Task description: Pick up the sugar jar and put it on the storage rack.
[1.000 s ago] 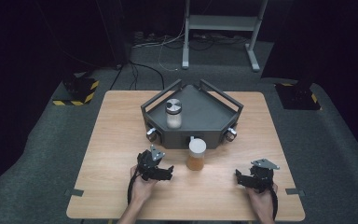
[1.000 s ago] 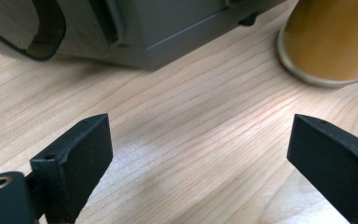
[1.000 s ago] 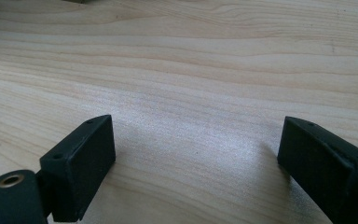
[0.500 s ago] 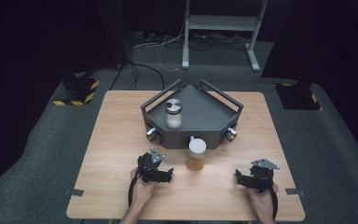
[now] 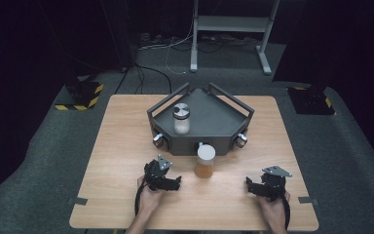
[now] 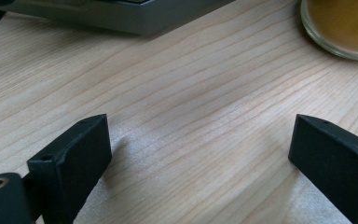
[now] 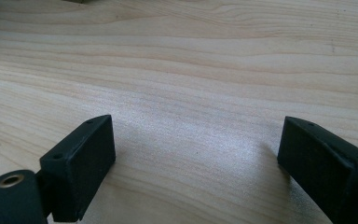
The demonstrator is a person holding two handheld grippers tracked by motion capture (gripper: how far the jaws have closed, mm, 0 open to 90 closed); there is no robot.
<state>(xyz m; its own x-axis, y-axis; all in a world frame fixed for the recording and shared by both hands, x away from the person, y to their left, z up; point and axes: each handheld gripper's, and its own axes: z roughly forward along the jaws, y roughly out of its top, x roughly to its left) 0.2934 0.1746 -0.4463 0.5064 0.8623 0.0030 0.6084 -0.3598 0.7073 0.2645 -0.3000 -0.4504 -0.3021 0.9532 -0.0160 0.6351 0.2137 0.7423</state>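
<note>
My left gripper (image 5: 174,183) rests on the wooden table (image 5: 126,136) near the front, just left of a glass jar of amber stuff with a white lid (image 5: 205,161). Its jaws (image 6: 200,135) stand open over bare wood and have just been opening a little further, with nothing between them. The jar's base (image 6: 340,28) shows ahead at the upper right of the left gripper view. My right gripper (image 5: 253,186) lies at the front right, open (image 7: 196,135) over bare wood. A second jar with a grey lid (image 5: 181,118) stands on the grey tray (image 5: 214,122).
The tray has raised rails and two knobs on its front wall (image 6: 121,16), right behind the amber jar. On the floor are a yellow-and-black striped block (image 5: 80,95) at the left, a dark box (image 5: 311,100) at the right, and a metal stand (image 5: 229,24) behind.
</note>
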